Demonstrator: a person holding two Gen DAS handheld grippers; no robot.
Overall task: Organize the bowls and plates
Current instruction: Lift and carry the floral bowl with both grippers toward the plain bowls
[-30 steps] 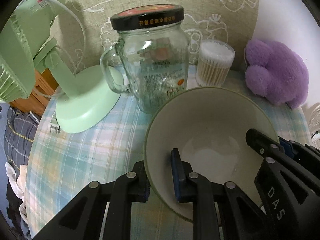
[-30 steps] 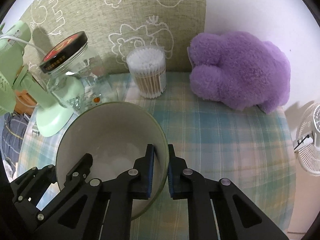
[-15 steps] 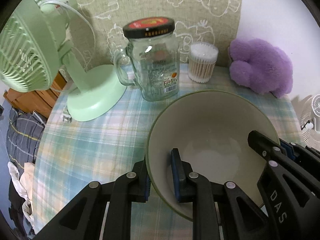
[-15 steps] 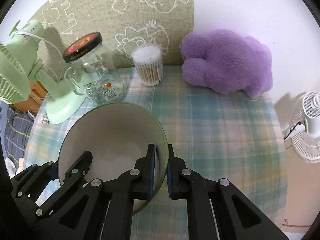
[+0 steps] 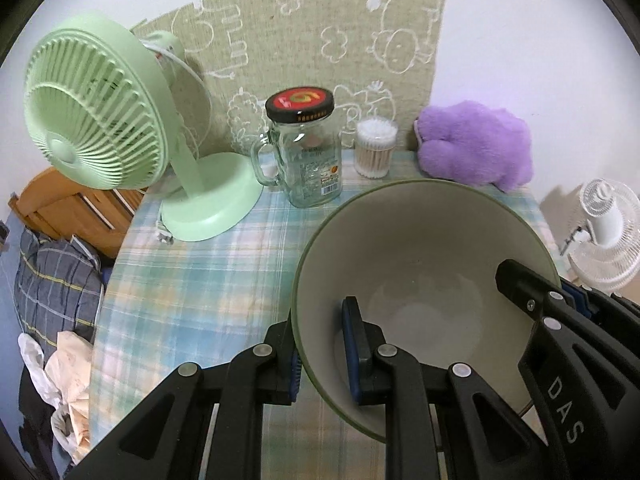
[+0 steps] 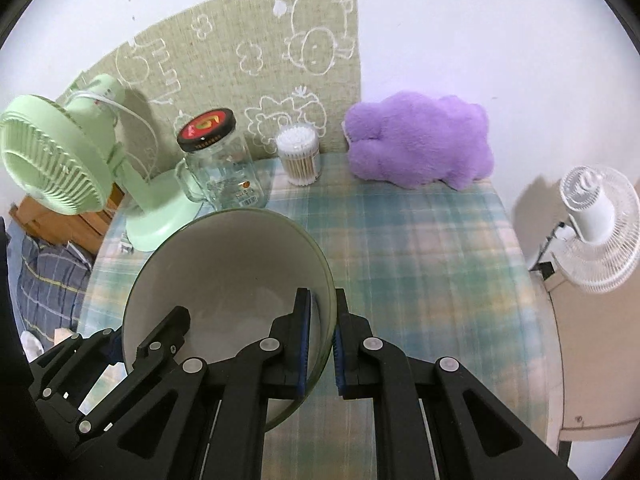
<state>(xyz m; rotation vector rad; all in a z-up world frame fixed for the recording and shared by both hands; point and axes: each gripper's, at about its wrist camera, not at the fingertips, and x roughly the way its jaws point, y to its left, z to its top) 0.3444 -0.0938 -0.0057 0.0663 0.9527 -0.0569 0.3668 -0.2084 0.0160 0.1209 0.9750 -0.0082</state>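
Note:
A large bowl [image 5: 424, 248] [image 6: 236, 264], pale inside with an olive-green rim, hangs above the plaid tablecloth [image 5: 208, 280]. Both grippers hold it by opposite sides of the rim. My left gripper [image 5: 320, 344] is shut on the bowl's left wall, one pad inside and one outside. In the right wrist view my right gripper [image 6: 322, 336] is shut on the bowl's right wall the same way. Each view shows the other gripper at the far side of the bowl: the right gripper [image 5: 560, 304] and the left gripper [image 6: 128, 340]. The bowl is empty.
At the back of the table stand a green desk fan [image 5: 112, 120], a glass jar with a black lid [image 5: 304, 148], a tub of cotton swabs [image 5: 374, 148] and a purple plush toy [image 5: 476, 144]. A white fan [image 6: 596, 220] stands beyond the table's right edge. Bedding [image 5: 52, 280] lies to the left.
Both grippers have risen and pulled back from the wall with the bowl held between them. The jar, fan and plush now look smaller and farther, and more tablecloth shows.

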